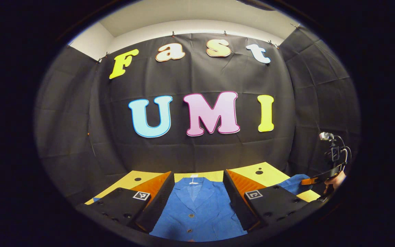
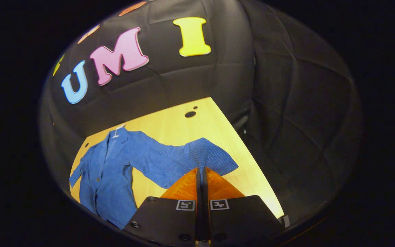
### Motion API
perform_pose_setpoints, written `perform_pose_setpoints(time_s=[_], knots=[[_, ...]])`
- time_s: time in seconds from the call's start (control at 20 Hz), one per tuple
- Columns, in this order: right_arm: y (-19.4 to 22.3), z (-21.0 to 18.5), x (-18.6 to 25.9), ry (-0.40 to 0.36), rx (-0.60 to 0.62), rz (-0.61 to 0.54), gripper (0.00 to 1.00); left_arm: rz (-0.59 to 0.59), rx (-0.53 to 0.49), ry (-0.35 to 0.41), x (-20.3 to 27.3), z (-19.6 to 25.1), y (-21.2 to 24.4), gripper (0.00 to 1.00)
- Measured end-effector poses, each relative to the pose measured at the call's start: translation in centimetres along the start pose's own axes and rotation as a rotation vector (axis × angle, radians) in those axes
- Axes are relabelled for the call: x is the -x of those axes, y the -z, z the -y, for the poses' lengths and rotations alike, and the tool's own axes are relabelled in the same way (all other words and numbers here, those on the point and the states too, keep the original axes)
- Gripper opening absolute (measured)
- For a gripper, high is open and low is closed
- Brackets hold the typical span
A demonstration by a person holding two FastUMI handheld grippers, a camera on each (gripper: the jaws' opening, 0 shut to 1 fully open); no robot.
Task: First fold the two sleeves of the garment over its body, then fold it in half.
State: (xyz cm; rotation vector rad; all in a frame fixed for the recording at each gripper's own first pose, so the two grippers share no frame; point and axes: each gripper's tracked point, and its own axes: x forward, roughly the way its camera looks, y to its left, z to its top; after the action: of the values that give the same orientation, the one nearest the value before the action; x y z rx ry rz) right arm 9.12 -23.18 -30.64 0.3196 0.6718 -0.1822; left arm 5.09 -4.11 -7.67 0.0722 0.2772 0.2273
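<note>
Your right gripper (image 2: 201,175) has its fingers pressed together at the cuff of the blue jacket's sleeve (image 2: 183,156), which stretches out toward the tabletop's (image 2: 218,116) right edge; whether cloth is pinched between them, you cannot tell from here. Your left gripper (image 1: 197,202) hangs spread wide above the jacket (image 1: 197,209), holding nothing. The jacket lies flat, collar toward the far edge — front buttons up. If the grip is only on the cuff's rim, the sleeve may slip out mid-fold. Pull too hard and the unpinned body could drag sideways — wrinkling the fold line.
</note>
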Motion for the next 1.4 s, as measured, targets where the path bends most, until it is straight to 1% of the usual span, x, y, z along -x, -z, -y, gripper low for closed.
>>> perform_pose_setpoints(time_s=[0.15,0.25,0.4,0.5,0.6,0.75,0.9,1.0,1.15,1.25,1.4], knots=[[-1.7,-2.9,2.1,-0.013,0.054,0.065,0.01,0.003,0.018,-0.006,0.4,-1.5,0.7,0.83],[-2.4,-5.3,3.3,-0.028,0.032,0.105,0.01,0.011,0.021,0.004,0.4,-2.5,0.7,0.83],[-3.3,-7.3,5.6,0.012,0.061,0.193,0.01,0.057,0.016,0.037,0.3,-4.4,-0.5,0.83],[-2.0,-8.7,6.4,0.028,0.041,0.186,0.01,0.078,0.018,0.061,0.3,-6.2,-1.1,0.83],[-1.3,-9.3,6.6,0.064,0.058,0.185,0.01,0.091,0.017,0.065,-0.1,-8.5,-1.5,0.82],[-2.2,-12.2,7.8,0.082,0.079,0.223,0.01,0.104,0.033,0.077,-0.4,-11.4,-1.5,0.83],[-3.7,-17.7,8.2,0.042,0.15,0.256,0.01,0.103,0.012,0.081,-1.6,-13.4,-0.9,0.83],[-4.3,-21.5,7.6,-0.002,0.163,0.242,0.01,0.117,0.014,0.091,-2.1,-14.4,-1.3,0.82],[-5.0,-26.8,5.3,-0.08,0.141,0.18,0.01,0.105,0.053,0.087,-2.7,-16.1,-0.9,0.82],[-4.9,-30.1,3.4,-0.124,0.135,0.108,0.01,0.094,0.059,0.071,-2.8,-17.3,-0.3,0.82],[-4.8,-35.0,0.6,-0.176,0.15,0.069,0.01,0.073,0.059,0.045,-2.8,-19.2,0.7,0.83]])
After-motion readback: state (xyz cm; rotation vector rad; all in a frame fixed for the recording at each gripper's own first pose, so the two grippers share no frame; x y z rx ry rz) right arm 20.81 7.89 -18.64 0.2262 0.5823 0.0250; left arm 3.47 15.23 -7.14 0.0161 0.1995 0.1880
